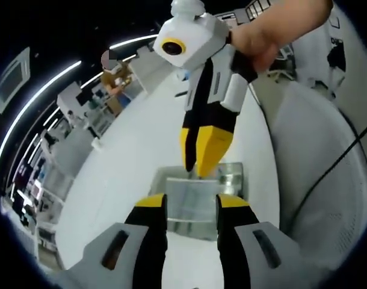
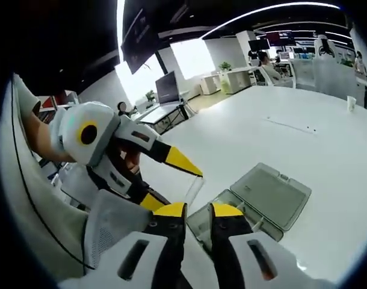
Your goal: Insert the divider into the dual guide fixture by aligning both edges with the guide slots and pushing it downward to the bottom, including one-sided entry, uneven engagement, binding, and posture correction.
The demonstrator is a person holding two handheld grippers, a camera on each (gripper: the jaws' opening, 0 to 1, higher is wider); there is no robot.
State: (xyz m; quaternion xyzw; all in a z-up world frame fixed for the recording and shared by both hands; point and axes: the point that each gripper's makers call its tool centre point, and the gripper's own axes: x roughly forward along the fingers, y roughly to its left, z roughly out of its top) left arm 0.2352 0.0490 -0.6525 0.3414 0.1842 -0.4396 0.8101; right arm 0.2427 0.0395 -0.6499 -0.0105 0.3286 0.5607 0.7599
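The clear divider [image 1: 194, 195] stands in the clear guide fixture [image 1: 231, 174] on the white table. My left gripper [image 1: 191, 201] has its yellow-tipped jaws on either side of the divider, closed on its two side edges. My right gripper [image 1: 197, 171] comes down from above with its fingers together, their tips at the divider's far top edge. From the right gripper view, the left gripper [image 2: 183, 191] reaches in from the left and spans the divider [image 2: 194, 188]. My right gripper [image 2: 198, 211] sits close over the fixture [image 2: 228, 197], whose hinged lid [image 2: 274, 195] lies open flat.
The white table [image 2: 280, 138] stretches far beyond the fixture. A grey mesh chair back [image 1: 316, 168] with a black cable stands close beside the table, and shows again as the chair back [image 2: 27, 198]. A person's hand [image 1: 274, 30] holds the right gripper. Desks and monitors stand far behind.
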